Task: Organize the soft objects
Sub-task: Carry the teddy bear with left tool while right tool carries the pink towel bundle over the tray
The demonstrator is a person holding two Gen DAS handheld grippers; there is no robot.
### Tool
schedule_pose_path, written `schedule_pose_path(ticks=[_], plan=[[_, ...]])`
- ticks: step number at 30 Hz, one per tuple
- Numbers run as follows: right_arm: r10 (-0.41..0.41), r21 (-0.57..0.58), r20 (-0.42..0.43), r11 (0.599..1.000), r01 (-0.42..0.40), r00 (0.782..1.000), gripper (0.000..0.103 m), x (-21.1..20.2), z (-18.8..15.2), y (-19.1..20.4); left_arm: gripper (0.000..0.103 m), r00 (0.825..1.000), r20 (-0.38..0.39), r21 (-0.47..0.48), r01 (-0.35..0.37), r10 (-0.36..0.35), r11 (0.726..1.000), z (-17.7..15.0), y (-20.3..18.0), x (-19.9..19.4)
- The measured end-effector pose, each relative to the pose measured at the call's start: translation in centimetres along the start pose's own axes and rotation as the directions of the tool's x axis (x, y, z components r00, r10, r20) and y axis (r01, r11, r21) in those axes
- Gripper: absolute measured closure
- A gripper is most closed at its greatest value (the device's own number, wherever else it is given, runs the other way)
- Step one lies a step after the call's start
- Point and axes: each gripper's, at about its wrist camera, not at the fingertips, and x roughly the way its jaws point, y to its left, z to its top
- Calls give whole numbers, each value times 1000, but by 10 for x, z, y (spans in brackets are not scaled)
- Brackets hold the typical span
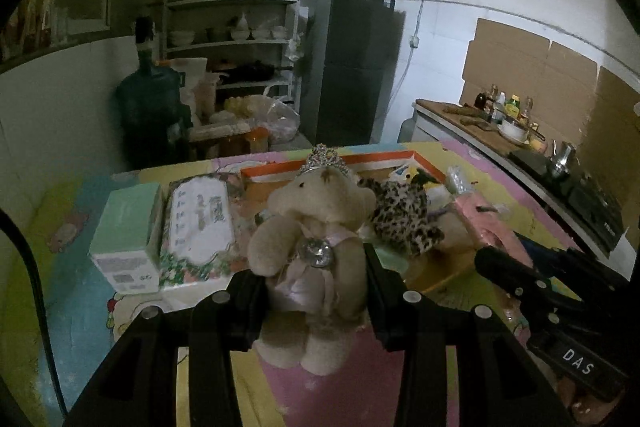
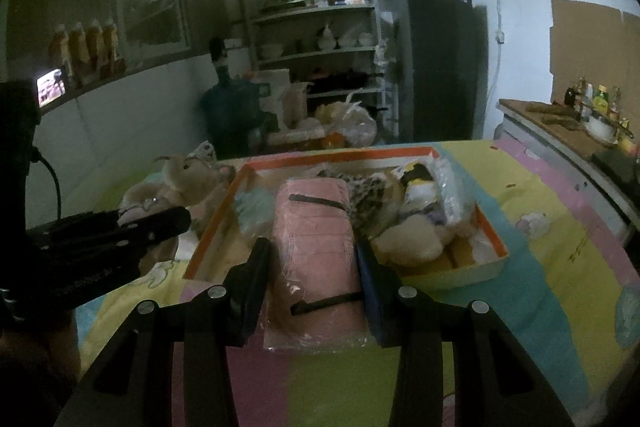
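My left gripper (image 1: pixel 314 279) is shut on a beige teddy bear (image 1: pixel 316 227) with a small crown and a pink dress, held upright above the table. My right gripper (image 2: pixel 312 259) is shut on a pink wrapped pack (image 2: pixel 316 243) with black bands, lifted at the near edge of the orange-rimmed tray (image 2: pixel 496 239). In the tray lie a leopard-print soft toy (image 2: pixel 368 199), a cream plush piece (image 2: pixel 408 239) and a plastic-wrapped item (image 2: pixel 452 187). In the right wrist view the left gripper (image 2: pixel 160 223) with the bear (image 2: pixel 188 175) is left of the tray.
A mint-green box (image 1: pixel 124 239) and a floral box (image 1: pixel 198 231) stand on the pastel tablecloth (image 2: pixel 560 227) at the left. Behind are a shelf rack (image 1: pixel 236 27), a dark fridge (image 1: pixel 348 63) and a water jug (image 1: pixel 148 107). A counter with bottles (image 1: pixel 508 107) runs along the right.
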Motion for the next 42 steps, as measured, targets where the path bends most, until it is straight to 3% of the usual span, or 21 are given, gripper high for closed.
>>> schedule_pose_path(ticks=[21, 42], plan=[[-3, 24, 28, 1000, 2, 1000, 59, 20, 28, -45, 60, 998, 9, -10, -62, 62, 998, 28, -27, 39], [27, 44, 0, 999, -27, 1000, 59, 66, 51, -75, 60, 994, -70, -43, -82, 79, 996, 44, -34, 101]])
